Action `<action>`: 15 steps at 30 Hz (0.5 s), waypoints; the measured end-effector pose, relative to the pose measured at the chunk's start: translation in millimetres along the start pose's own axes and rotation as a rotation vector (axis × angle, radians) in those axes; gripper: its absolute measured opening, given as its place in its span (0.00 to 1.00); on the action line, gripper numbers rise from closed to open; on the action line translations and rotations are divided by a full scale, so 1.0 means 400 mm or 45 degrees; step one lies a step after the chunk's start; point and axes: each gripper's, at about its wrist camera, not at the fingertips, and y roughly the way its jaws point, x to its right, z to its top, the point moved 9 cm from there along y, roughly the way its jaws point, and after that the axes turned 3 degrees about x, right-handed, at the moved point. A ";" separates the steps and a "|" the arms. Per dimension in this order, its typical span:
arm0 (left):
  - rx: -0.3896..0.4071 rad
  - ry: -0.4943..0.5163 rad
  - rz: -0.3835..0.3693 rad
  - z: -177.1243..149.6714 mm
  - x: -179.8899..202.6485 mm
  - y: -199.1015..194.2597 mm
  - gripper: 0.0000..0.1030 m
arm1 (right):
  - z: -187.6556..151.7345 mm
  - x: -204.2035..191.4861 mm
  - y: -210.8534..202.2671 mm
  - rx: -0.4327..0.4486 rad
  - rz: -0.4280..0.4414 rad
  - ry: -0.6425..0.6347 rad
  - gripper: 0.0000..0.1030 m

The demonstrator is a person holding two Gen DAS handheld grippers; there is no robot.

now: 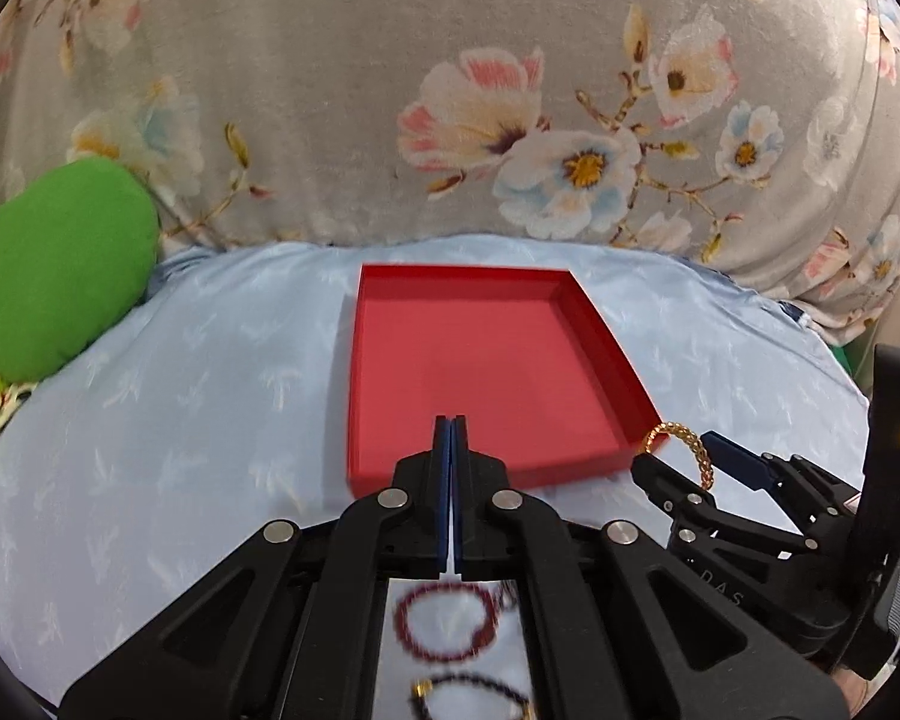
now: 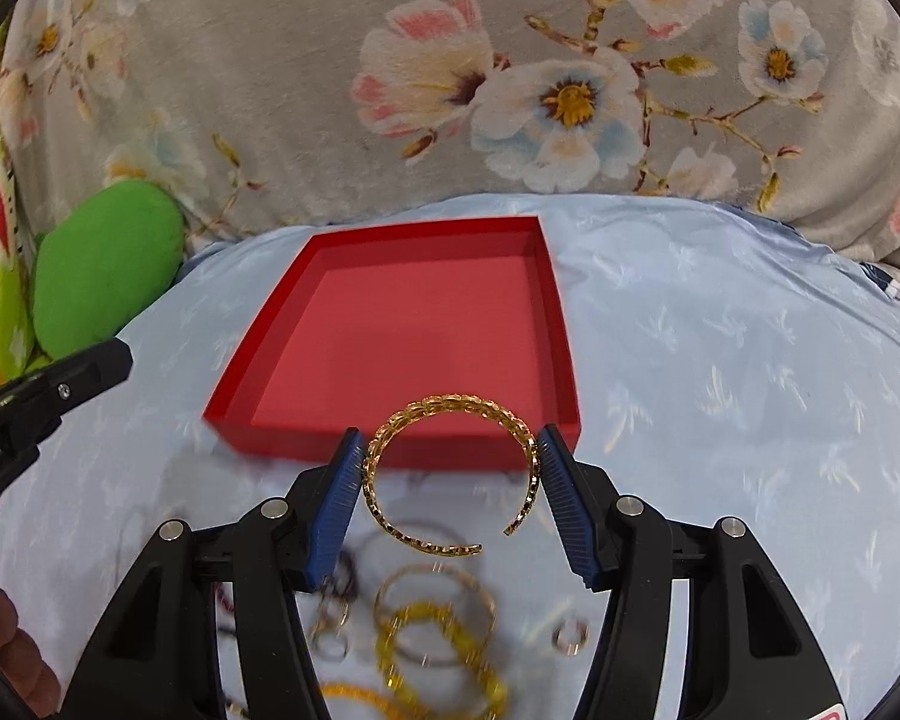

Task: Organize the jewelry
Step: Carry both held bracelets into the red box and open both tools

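Observation:
A gold chain-pattern open bangle [image 2: 450, 405] hangs above the light blue cloth, and my right gripper [image 2: 450, 432] is shut on it, blue pads pressing its two sides. Just beyond it lies an empty red tray [image 2: 402, 324]. In the left wrist view my left gripper [image 1: 452, 420] is shut with nothing in it, over the near edge of the red tray [image 1: 480, 360]. To its right is the right gripper [image 1: 677, 451] with the gold bangle [image 1: 684, 439]. The left gripper's tip [image 2: 117, 357] shows at the left edge of the right wrist view.
Loose jewelry lies on the blue cloth [image 1: 210, 390] beneath the grippers: gold bangles [image 2: 438, 630], a small ring [image 2: 570, 639], a dark red beaded bracelet [image 1: 447, 624]. A green cushion [image 1: 66, 264] sits at the left. A grey floral blanket [image 1: 450, 90] rises behind the tray.

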 end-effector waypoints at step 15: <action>-0.240 -0.038 0.089 -0.315 -0.081 -0.013 0.36 | -0.134 0.036 -0.066 -0.054 0.006 0.090 0.55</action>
